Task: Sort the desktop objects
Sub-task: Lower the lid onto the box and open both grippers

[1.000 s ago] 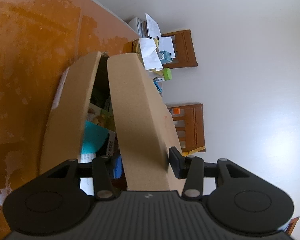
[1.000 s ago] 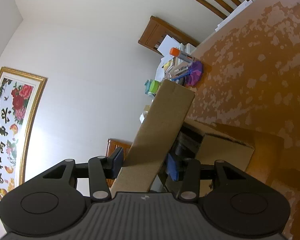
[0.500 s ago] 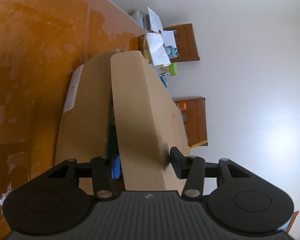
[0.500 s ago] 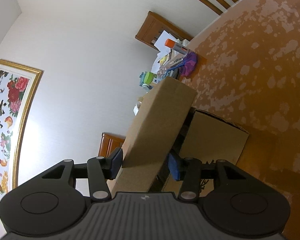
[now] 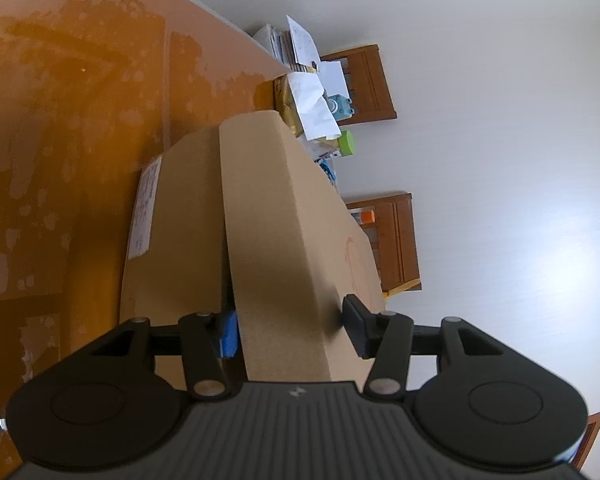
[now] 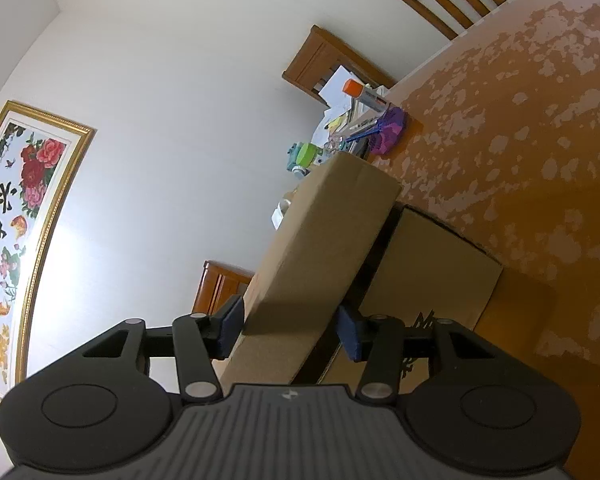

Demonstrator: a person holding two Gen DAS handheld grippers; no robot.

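Orange table (image 5: 80, 80), cardboard box (image 5: 180, 220), flaps between both grippers

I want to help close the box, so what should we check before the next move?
1. Left gripper has the cardboard flap between its jaws: ok.
2. Right gripper has a cardboard flap between its jaws: ok.
3. Labelled flap folded down: ok, it lies about flat.
4. Held flap fully down: not ok, the right wrist view shows a dark gap under it.
5. Nothing poking out of the box: cannot tell, the inside is hidden.
6. Purple holder apart from the box: ok.
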